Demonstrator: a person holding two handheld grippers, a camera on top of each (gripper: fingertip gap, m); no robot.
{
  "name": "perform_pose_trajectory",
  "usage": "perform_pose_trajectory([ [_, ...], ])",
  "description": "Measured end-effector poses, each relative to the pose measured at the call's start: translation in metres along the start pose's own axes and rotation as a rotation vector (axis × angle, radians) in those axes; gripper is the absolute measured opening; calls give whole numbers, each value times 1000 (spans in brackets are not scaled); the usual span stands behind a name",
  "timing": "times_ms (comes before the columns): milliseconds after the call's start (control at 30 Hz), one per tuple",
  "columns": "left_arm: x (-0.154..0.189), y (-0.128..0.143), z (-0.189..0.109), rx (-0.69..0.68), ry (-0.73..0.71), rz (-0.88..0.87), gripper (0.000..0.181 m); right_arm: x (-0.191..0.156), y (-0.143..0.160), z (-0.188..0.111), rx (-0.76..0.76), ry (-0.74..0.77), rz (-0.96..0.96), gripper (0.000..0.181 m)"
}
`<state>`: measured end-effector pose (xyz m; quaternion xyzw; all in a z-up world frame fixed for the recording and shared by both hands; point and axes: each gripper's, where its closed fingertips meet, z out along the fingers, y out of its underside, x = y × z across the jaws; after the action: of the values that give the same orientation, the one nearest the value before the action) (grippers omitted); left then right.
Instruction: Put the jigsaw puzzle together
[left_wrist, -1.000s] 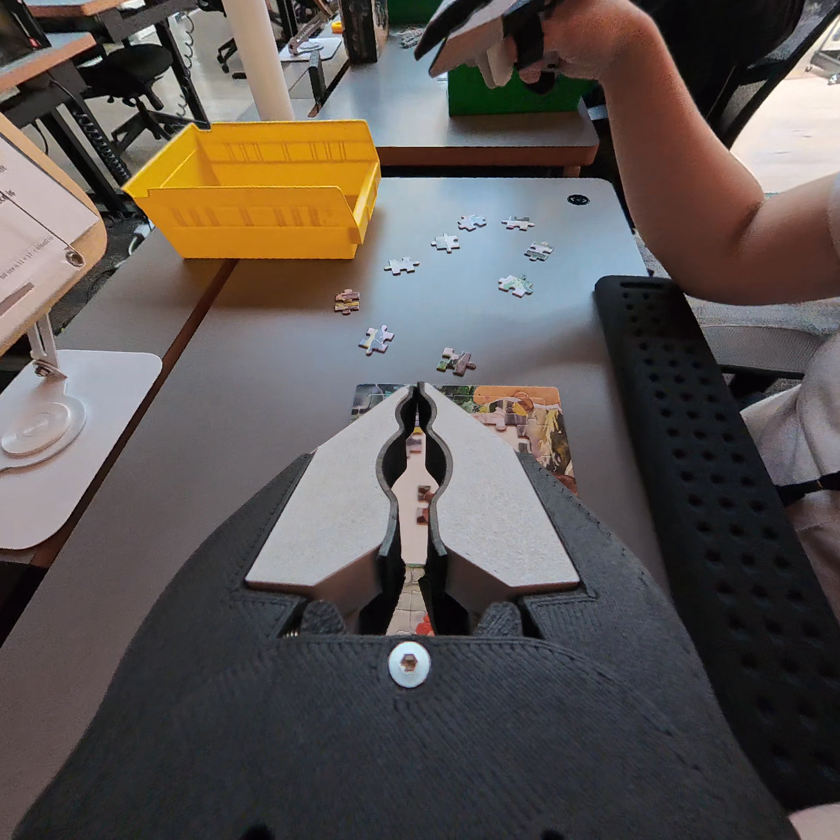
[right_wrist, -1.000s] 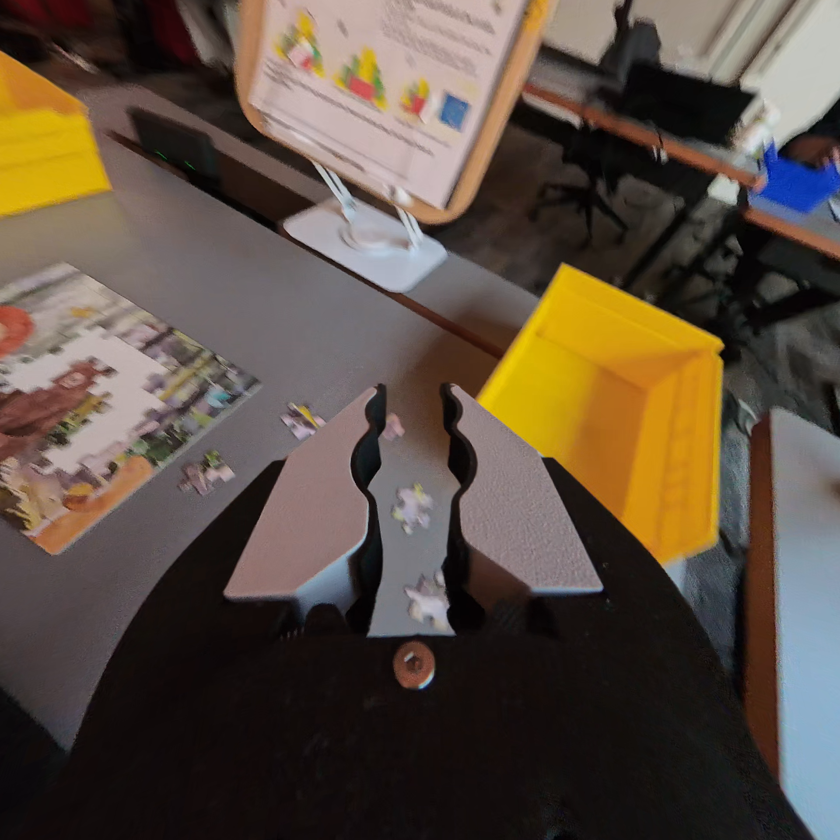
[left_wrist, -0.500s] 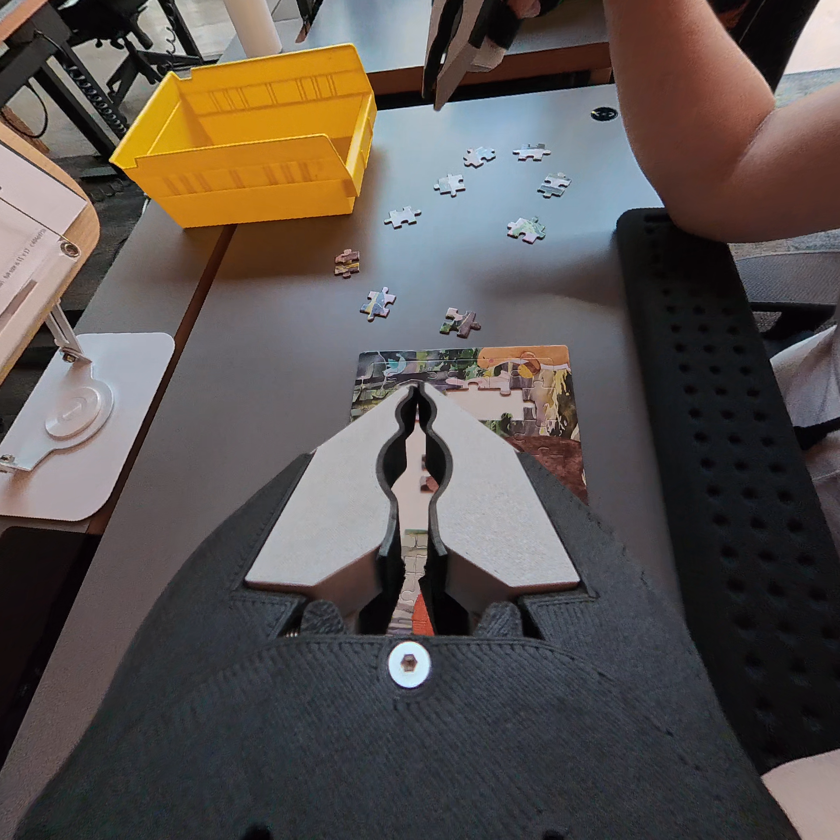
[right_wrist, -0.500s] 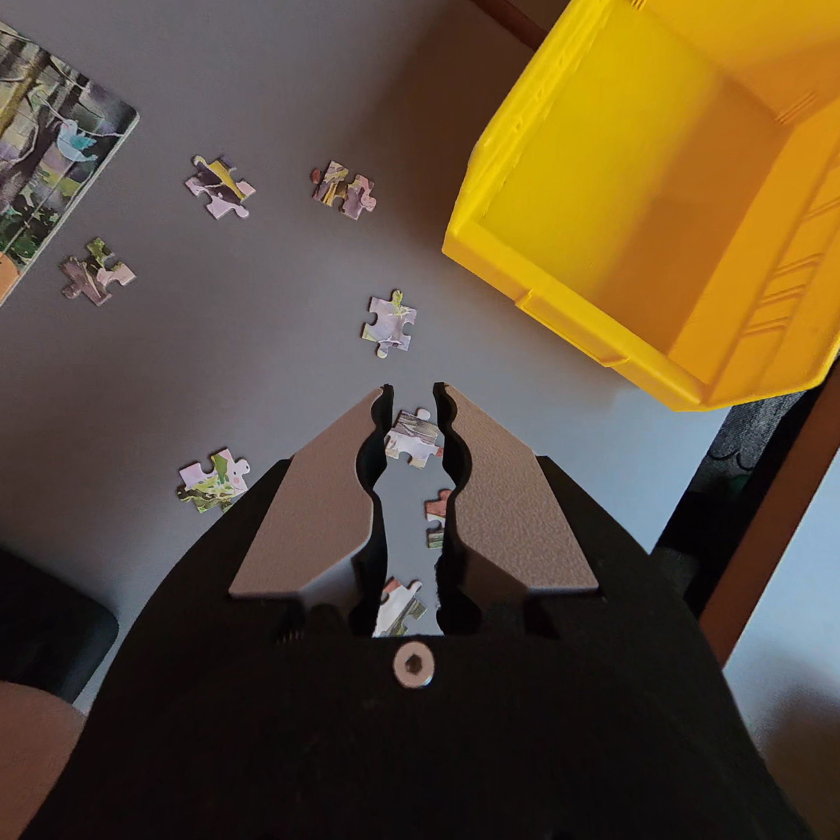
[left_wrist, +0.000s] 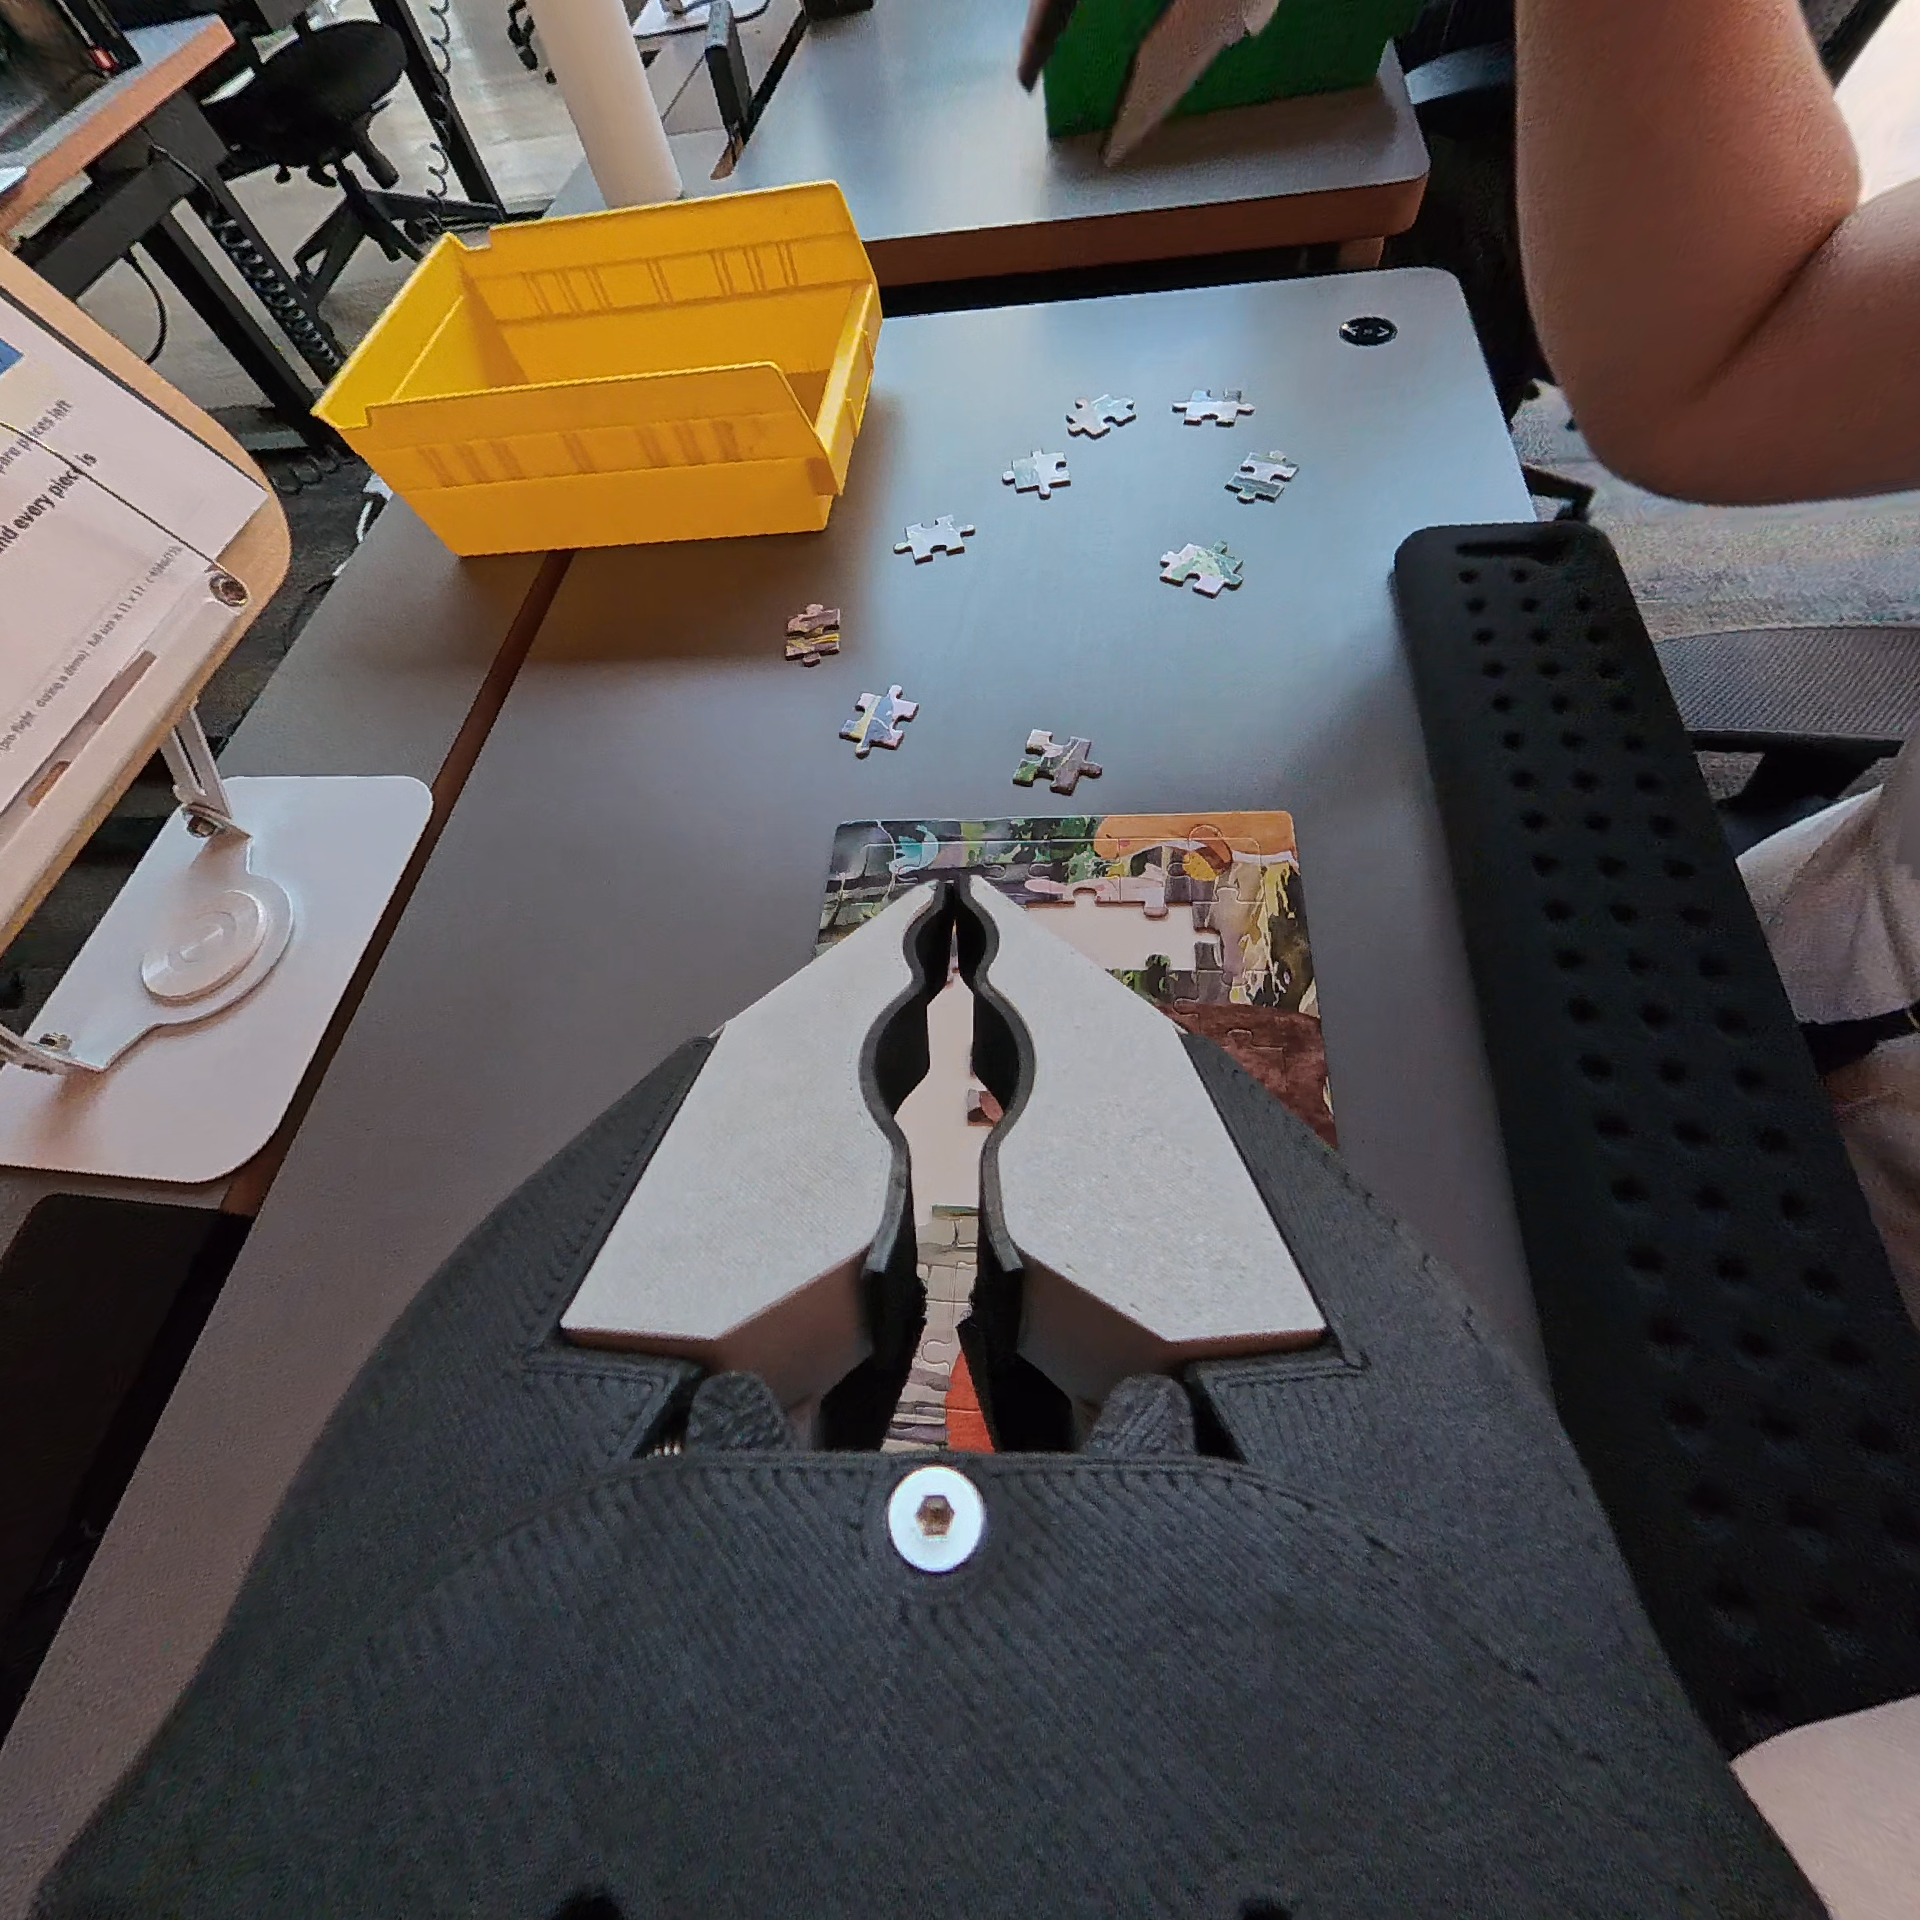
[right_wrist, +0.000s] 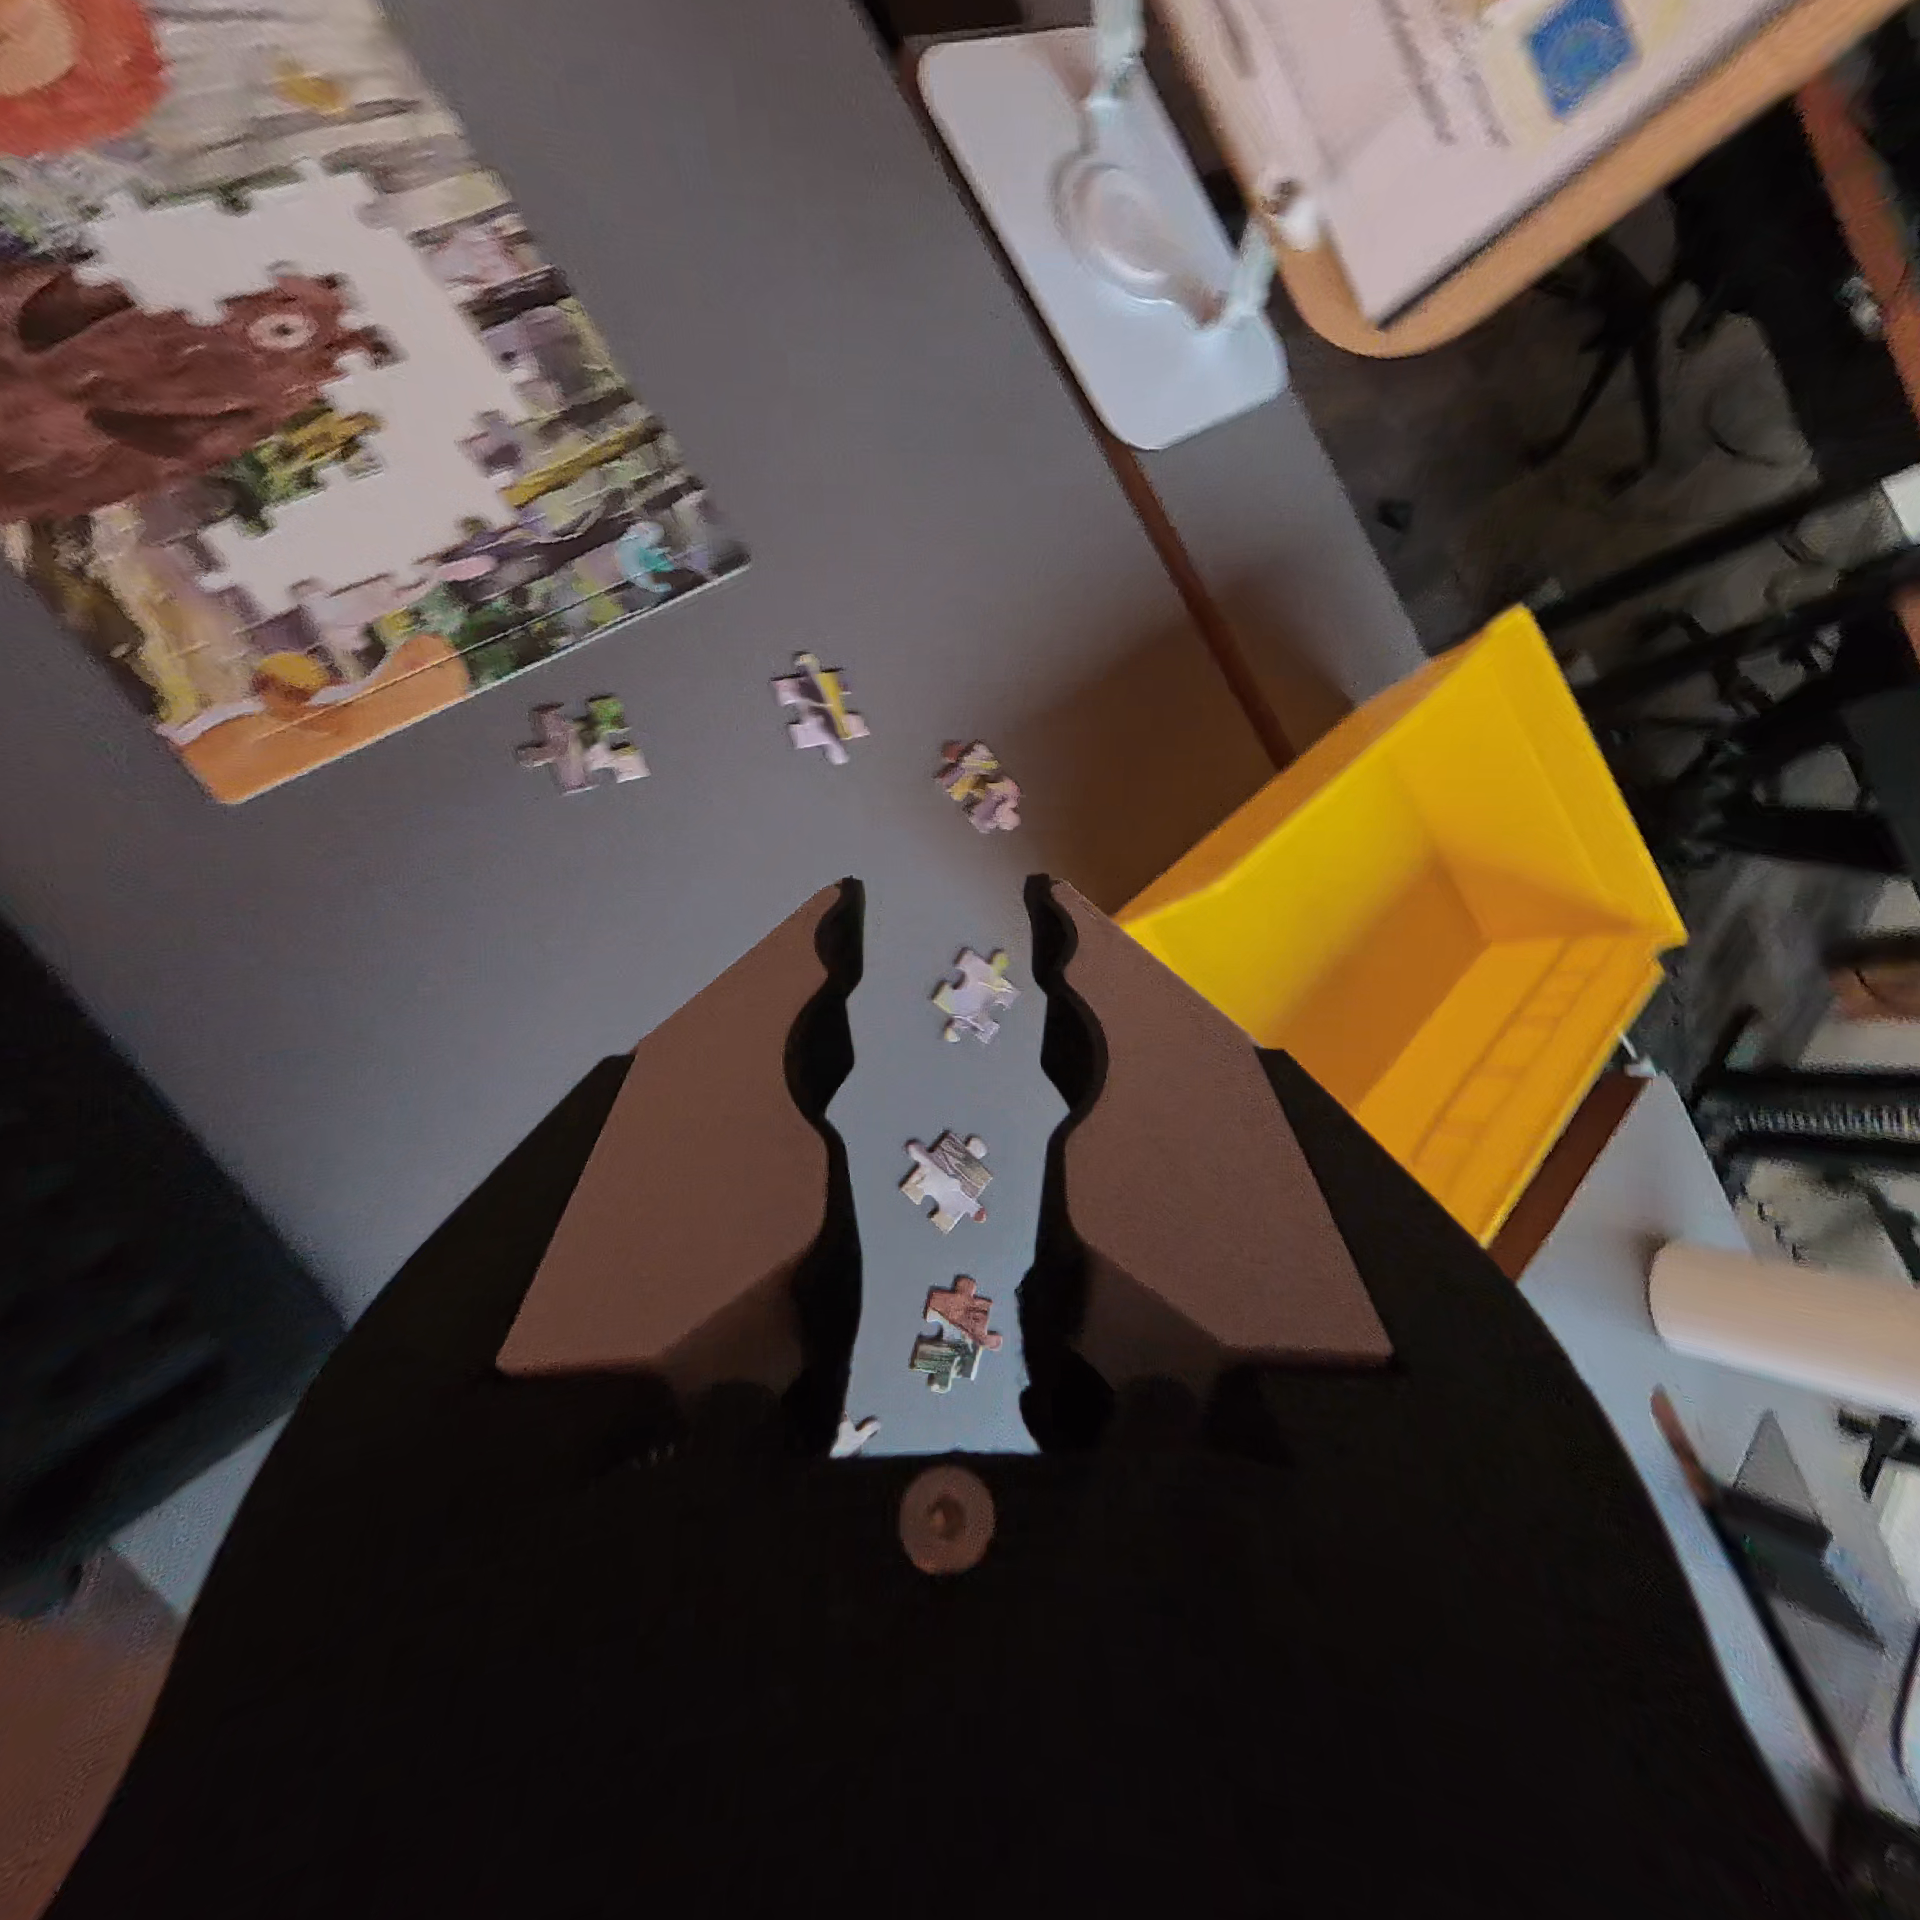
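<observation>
While left gripper (left_wrist: 954, 902) jaws pressed together over puzzle (left_wrist: 1236, 935), right gripper (right_wrist: 943, 896) jaws spread above loose pieces (right_wrist: 975, 995).

The left wrist view looks low and forward along the tabletop (left_wrist: 644, 831), close over the jigsaw puzzle (left_wrist: 1195, 914). The right wrist view looks steeply down from higher up. Both share the puzzle, loose pieces (right_wrist: 977, 992) and yellow bin (left_wrist: 613, 374).
</observation>
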<state>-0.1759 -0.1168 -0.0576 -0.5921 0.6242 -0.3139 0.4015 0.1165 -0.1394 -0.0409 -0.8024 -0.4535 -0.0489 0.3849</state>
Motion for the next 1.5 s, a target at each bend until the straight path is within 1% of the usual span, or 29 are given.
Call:
perform_pose_trajectory([
  [33, -1, -1, -2, 6, -2, 0, 0, -17, 0, 4, -21, -79, -47, 31],
  [100, -1, -3, -5, 16, -6, 1, 0, -59, 22, 17, -102, -278, -67, 31],
  [133, -1, -3, -6, 18, -10, 5, 0, -75, 40, 24, -155, -335, -69, 31],
  [200, -1, -5, -10, 25, -19, 16, 0, -97, 74, 37, -191, -383, -44, 32],
  [233, 0, -6, -12, 31, -20, 19, 0, -106, 86, 42, -182, -398, -8, 35],
  [300, 3, -12, -16, 52, -16, 26, 0, -114, 102, 54, -114, -368, 68, 45],
  [400, 9, -20, -20, 85, -4, 48, 0, -115, 133, 67, -89, -299, 160, 63],
  [500, 14, -23, -21, 98, 10, 62, 0, -120, 153, 69, -78, -286, 207, 63],
  [600, 14, -23, -21, 88, 11, 66, 0, -120, 162, 74, -66, -289, 246, 61],
  [667, 15, -23, -21, 80, 3, 79, 0, -121, 167, 77, -67, -304, 261, 57],
  [900, 19, -27, -25, 97, 2, 99, 0, -116, 167, 79, -38, -340, 336, 47],
  [1100, 19, -23, -15, 71, 22, 82, 0, -123, 163, 79, -24, -325, 301, 43],
  [1167, 19, -21, -11, 61, 33, 79, 0, -127, 160, 79, -16, -337, 287, 34],
  [1200, 20, -21, -9, 56, 38, 77, 0, -128, 159, 79, -16, -336, 280, 32],
  [1367, 20, -18, -2, 44, 53, 68, 0, -129, 158, 79, -41, -318, 259, 32],
  [1500, 17, -22, 9, 74, 70, 22, 1, -129, 153, 79, -74, -254, 165, 32],
])
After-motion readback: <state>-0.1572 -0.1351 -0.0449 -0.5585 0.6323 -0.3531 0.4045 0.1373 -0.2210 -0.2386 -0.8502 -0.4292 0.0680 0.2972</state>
